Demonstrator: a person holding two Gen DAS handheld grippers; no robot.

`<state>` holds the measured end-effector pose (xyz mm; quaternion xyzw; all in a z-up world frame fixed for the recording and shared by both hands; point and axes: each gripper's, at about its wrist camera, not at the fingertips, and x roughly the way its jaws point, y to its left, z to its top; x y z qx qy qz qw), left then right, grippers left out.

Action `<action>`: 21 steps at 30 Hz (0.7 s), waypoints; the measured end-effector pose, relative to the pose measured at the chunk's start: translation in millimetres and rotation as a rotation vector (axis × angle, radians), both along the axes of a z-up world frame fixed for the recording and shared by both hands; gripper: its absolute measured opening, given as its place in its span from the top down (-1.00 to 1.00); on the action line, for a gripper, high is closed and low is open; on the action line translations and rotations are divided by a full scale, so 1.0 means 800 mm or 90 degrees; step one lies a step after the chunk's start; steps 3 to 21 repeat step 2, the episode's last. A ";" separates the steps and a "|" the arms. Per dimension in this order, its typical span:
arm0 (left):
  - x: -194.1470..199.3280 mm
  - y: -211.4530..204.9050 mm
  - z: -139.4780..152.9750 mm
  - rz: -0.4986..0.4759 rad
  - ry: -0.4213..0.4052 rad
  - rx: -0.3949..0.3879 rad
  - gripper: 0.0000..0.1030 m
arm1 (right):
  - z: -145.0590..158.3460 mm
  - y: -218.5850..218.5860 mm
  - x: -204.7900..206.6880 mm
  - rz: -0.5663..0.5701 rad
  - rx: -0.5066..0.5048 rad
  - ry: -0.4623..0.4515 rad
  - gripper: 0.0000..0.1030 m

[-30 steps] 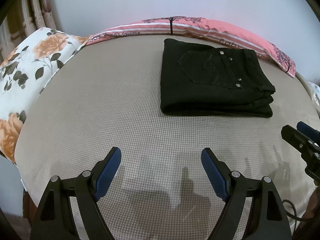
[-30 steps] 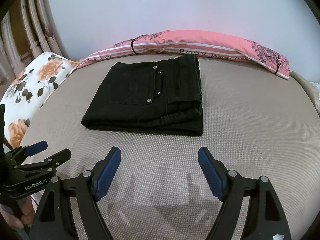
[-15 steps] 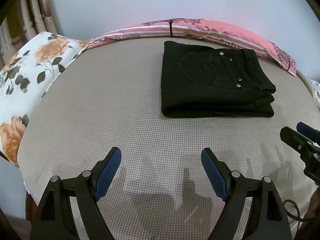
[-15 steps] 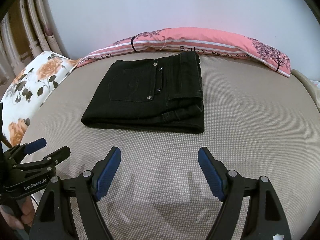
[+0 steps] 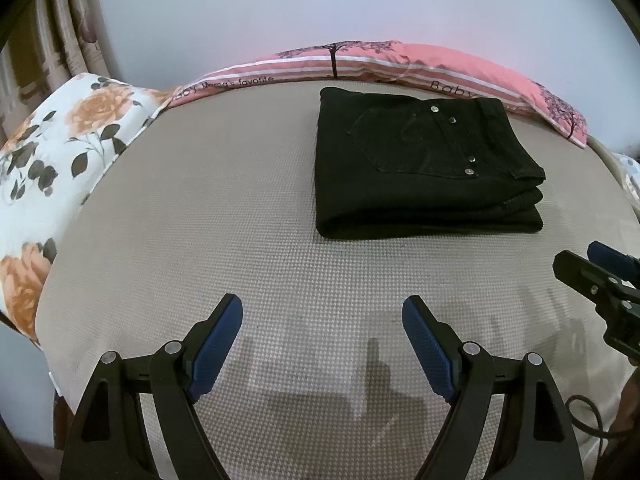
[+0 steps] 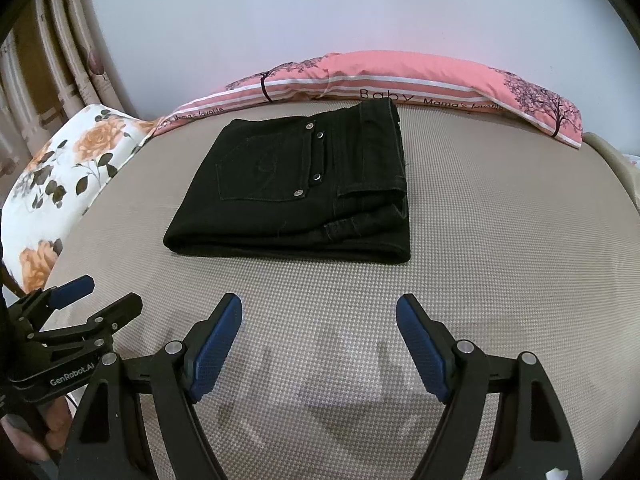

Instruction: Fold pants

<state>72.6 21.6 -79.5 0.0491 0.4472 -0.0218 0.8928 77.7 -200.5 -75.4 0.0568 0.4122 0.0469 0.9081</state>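
Black pants lie folded into a thick rectangle on the beige bed, back pocket and metal rivets facing up; they also show in the right wrist view. My left gripper is open and empty, hovering over the bed well short of the pants. My right gripper is open and empty, also short of the pants' near edge. The right gripper shows at the right edge of the left wrist view, and the left gripper shows at the lower left of the right wrist view.
A beige textured mattress carries everything. A pink striped pillow lies along the far edge by the white wall. A white floral pillow sits at the left. A curtain hangs at far left.
Both grippers have drawn back and risen slightly, so the pants sit a little lower in view. Both stay open and the pants have not moved.
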 end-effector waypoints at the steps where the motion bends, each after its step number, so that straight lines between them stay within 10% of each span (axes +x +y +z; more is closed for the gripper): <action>1: 0.000 0.000 0.000 -0.001 0.002 -0.002 -0.60 | 0.000 0.001 -0.001 0.000 0.001 0.000 -0.50; 21: 0.001 0.000 -0.001 0.000 0.006 -0.001 -0.60 | 0.000 0.000 0.000 0.000 0.002 -0.001 -0.50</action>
